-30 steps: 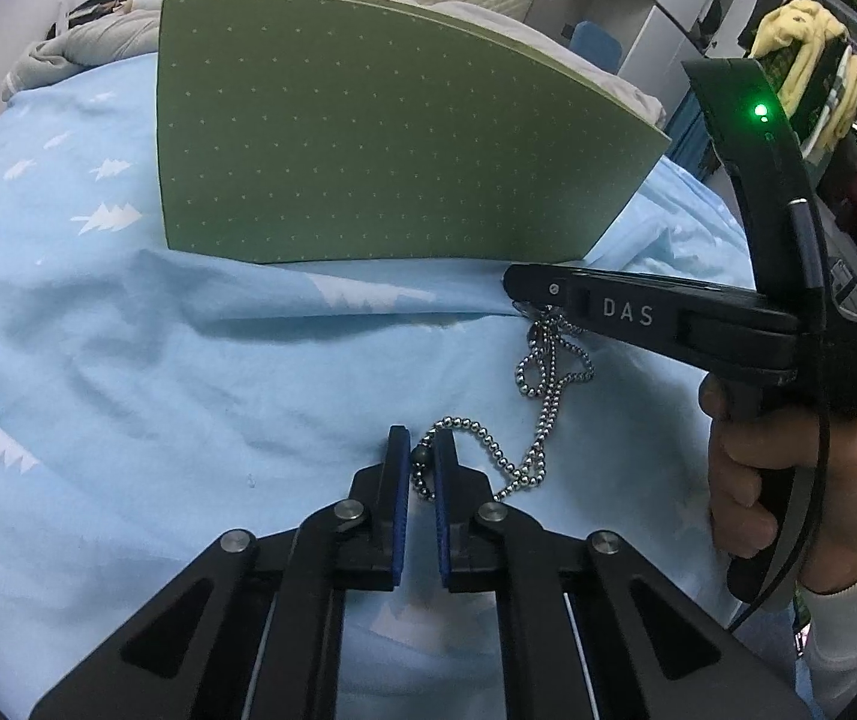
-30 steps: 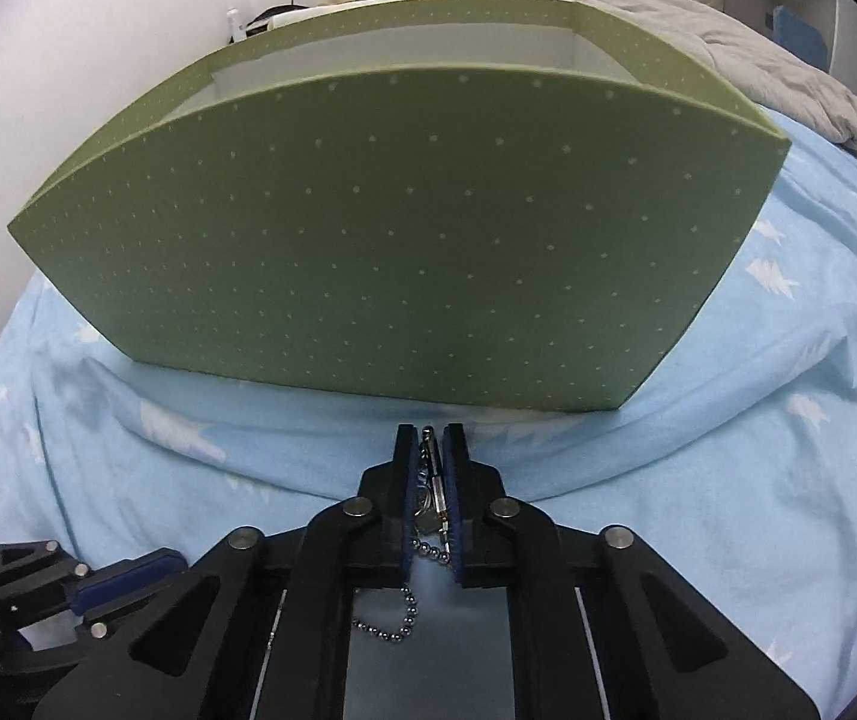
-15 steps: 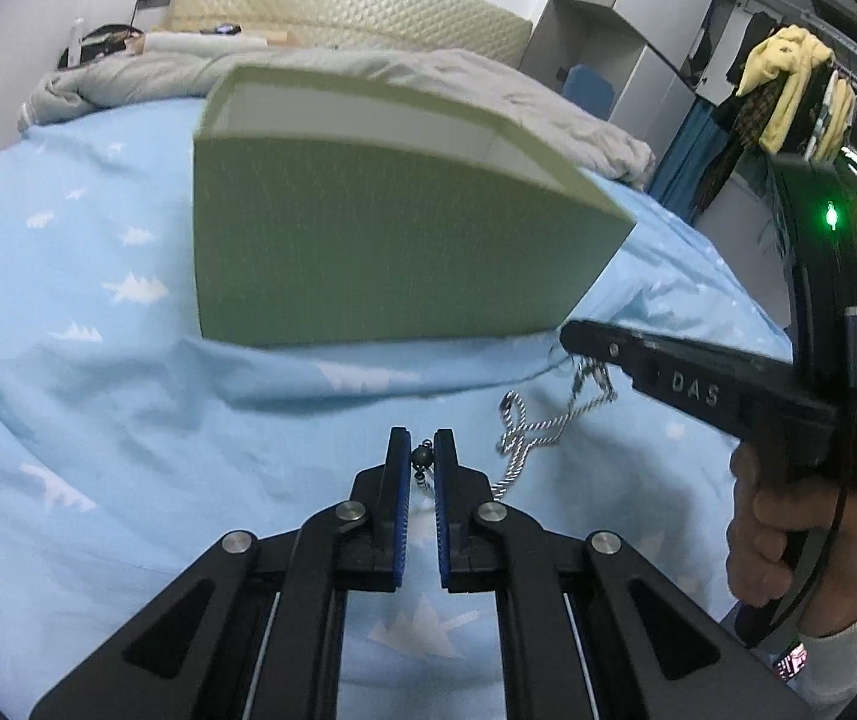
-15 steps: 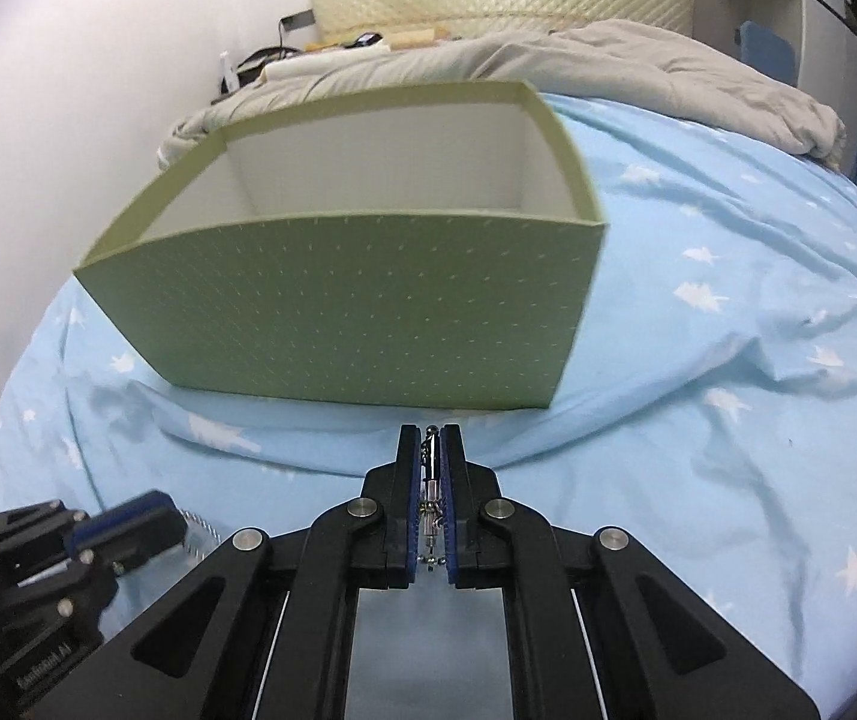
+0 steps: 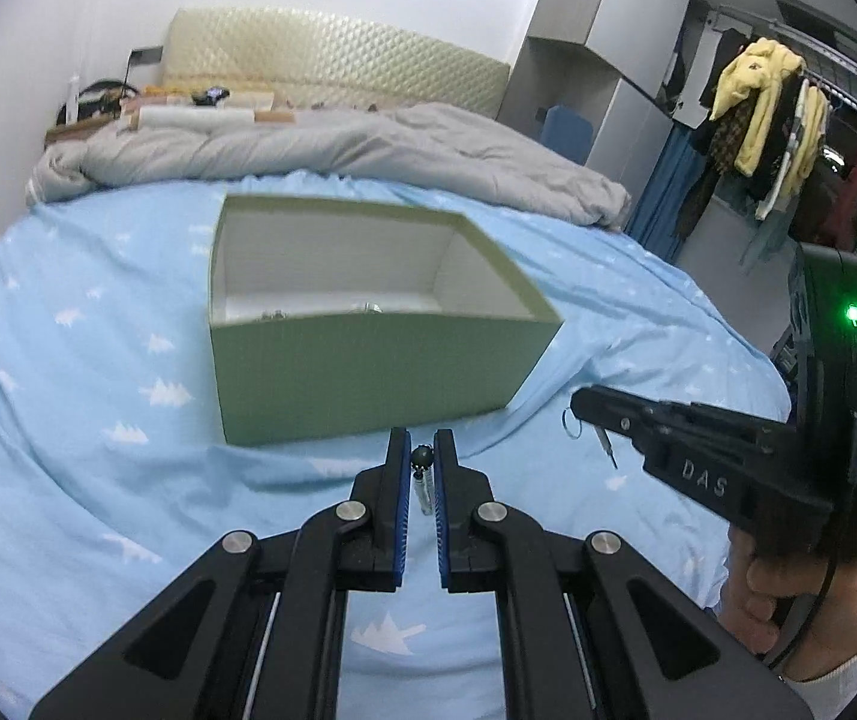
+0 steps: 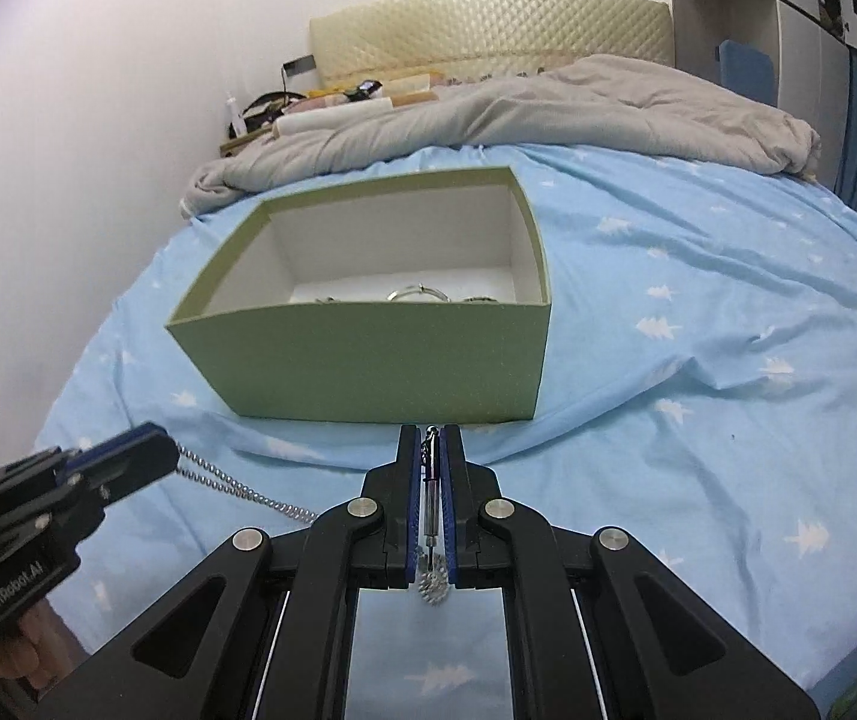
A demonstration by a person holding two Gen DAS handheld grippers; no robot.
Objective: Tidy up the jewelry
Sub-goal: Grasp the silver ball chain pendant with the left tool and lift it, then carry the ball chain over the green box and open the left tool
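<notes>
Left gripper [image 5: 422, 459] and right gripper [image 6: 431, 444], each clamped on an end of the bead chain [image 6: 236, 483], sit at lower centre, short of the green box [image 6: 368, 354] on the bed [image 6: 698, 330]. Carry both ends level over the rim before releasing.

Bead chain strung between two claws, green box on the bed

A silver ball-bead chain [image 6: 236, 483] hangs off the bed, one end pinched in the left claw [image 5: 422, 462], the other in the right claw [image 6: 430, 450], sagging slightly between them. Beyond it, the open green box [image 6: 368, 354], white inside, sits on the blue sheet holding a silver ring-shaped piece [image 6: 419, 295] and other small jewelry.
</notes>
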